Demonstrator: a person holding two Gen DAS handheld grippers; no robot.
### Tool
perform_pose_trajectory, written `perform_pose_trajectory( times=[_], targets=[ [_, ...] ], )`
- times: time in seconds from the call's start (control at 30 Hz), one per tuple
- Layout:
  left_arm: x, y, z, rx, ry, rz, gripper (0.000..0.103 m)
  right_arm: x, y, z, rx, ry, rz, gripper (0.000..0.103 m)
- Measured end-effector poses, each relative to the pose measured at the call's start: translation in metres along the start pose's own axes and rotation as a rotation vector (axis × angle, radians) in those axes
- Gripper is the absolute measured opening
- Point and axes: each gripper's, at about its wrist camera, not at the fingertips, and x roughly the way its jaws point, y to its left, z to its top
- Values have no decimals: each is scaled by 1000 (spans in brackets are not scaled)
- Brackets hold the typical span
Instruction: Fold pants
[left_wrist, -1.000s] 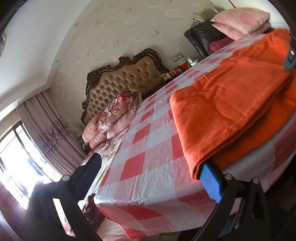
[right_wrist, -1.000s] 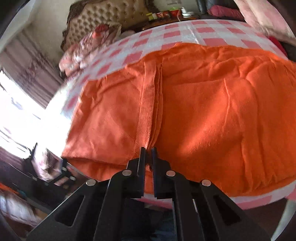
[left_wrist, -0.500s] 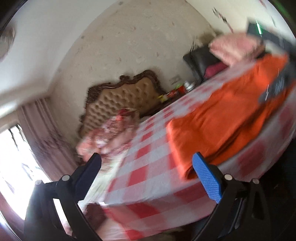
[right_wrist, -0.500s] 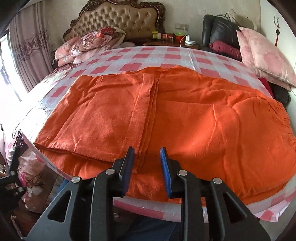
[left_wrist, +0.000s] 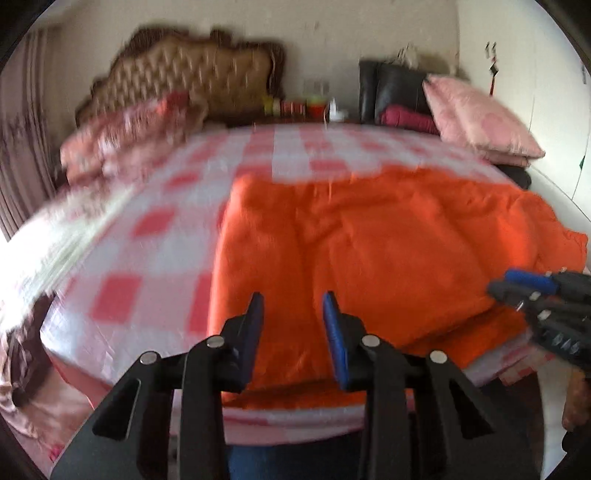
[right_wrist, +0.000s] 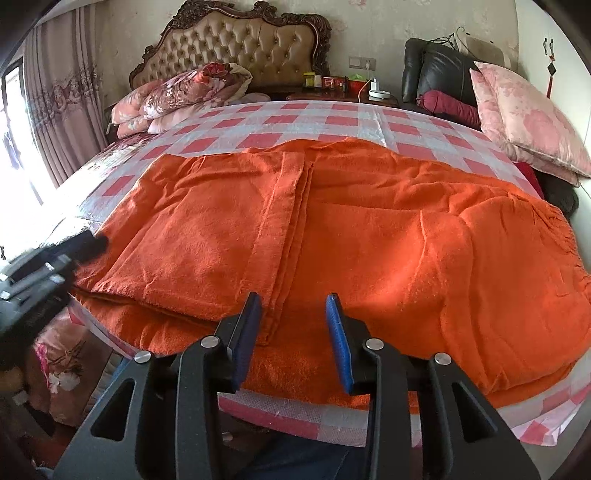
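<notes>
The orange pants (right_wrist: 369, 229) lie folded in layers across a red-and-white checked cover (right_wrist: 303, 122) on the bed, reaching its near edge. They also show, blurred, in the left wrist view (left_wrist: 369, 251). My left gripper (left_wrist: 293, 310) is open and empty, above the near left part of the pants. My right gripper (right_wrist: 293, 310) is open and empty, above the near edge of the pants beside a folded hem strip (right_wrist: 284, 221). The right gripper also shows at the right of the left wrist view (left_wrist: 543, 295). The left gripper shows at the left of the right wrist view (right_wrist: 48, 258).
A tufted headboard (right_wrist: 236, 40) and flowered bedding (right_wrist: 184, 92) are at the far left. Pink pillows (right_wrist: 524, 118) and dark leather cushions (right_wrist: 439, 70) stand at the far right. A nightstand with small items (right_wrist: 340, 85) is behind the bed. Curtains (right_wrist: 55, 110) hang at the left.
My right gripper has opened, let go of the pants' edge and drawn back. My left gripper has swung right to face the pants, and its jaws are narrower than before.
</notes>
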Motion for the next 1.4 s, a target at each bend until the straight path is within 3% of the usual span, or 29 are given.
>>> perform_pose_trajectory(
  times=[0.2, 0.33, 0.53, 0.67, 0.7, 0.77, 0.93, 1.03, 1.1, 1.27, 1.33, 1.37, 1.4],
  targets=[
    [4, 6, -9, -32, 23, -25, 34, 1, -1, 0, -3, 3, -6, 35],
    [3, 10, -6, -43, 19, -23, 34, -4, -2, 3, -3, 3, -23, 41],
    [-1, 9, -10, -50, -11, -25, 35, -25, 12, 22, -53, -98, 13, 55],
    [-18, 34, -9, -189, -71, -163, 49, -5, 30, 22, -127, -61, -20, 54],
    [-26, 43, -8, -212, -97, -159, 55, 0, 31, 20, -131, -43, -33, 54],
    [-38, 69, -8, -280, -113, -142, 56, 13, 30, 13, -140, 4, -44, 54],
    [-32, 126, -23, -532, -9, -334, 52, 15, 25, 10, -124, -19, -39, 57],
    [-27, 124, -26, -532, 21, -394, 50, 15, 28, 8, -134, -25, -59, 58],
    [-18, 115, -28, -525, 91, -377, 46, 15, 29, 8, -138, -20, -69, 58],
    [-15, 111, -33, -606, 156, -442, 43, 15, 32, 18, -160, 27, -102, 63],
    [-11, 107, -36, -619, 182, -476, 34, 5, 37, 34, -161, 8, -98, 64],
    [-8, 105, -37, -620, 193, -488, 24, 0, 41, 44, -167, -5, -86, 66],
    [-6, 105, -38, -623, 194, -497, 22, -5, 49, 58, -175, -16, -55, 72]
  ],
)
